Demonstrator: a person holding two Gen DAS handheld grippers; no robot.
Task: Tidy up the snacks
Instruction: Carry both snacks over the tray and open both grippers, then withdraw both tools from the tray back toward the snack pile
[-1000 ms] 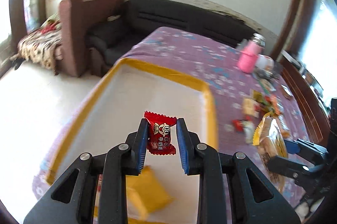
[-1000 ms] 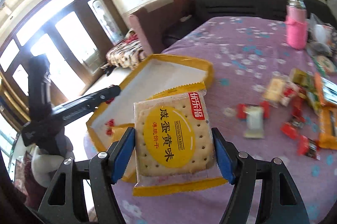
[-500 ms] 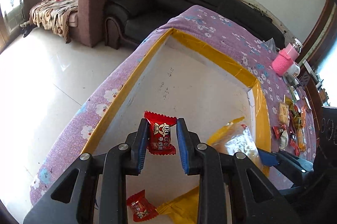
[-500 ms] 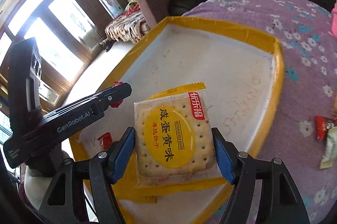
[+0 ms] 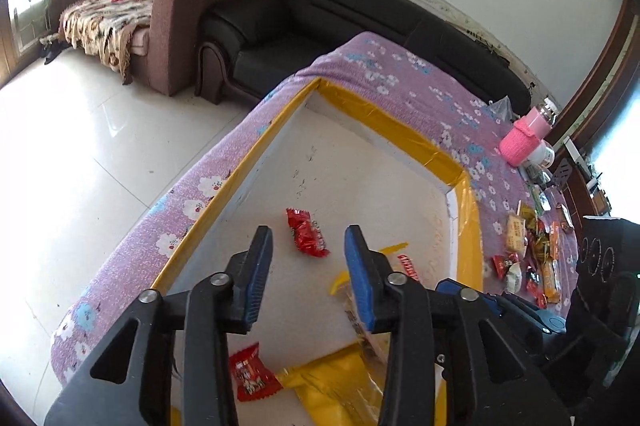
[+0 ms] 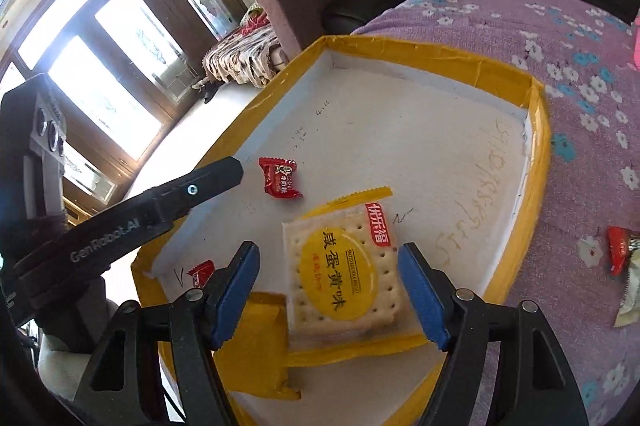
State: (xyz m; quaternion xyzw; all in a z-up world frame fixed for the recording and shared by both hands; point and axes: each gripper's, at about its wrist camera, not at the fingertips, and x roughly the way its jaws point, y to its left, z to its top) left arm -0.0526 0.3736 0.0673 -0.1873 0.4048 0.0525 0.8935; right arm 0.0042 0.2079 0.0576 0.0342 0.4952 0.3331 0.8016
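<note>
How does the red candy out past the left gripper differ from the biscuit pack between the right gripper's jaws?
The red candy is a small, crinkled red wrapper with twisted ends; the biscuit pack is far larger, flat and square, clear with a yellow label. The candy lies alone on bare tray floor; the pack overlaps a yellow packet. Neither is gripped: both lie in the tray.

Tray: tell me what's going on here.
A person with two handheld grippers is sorting snacks into the yellow-rimmed tray. The left gripper has just been opening; the red candy lies loose on the tray floor. The right gripper is open too, the biscuit pack lying between its pads, untouched. More snacks wait on the purple cloth.
</note>
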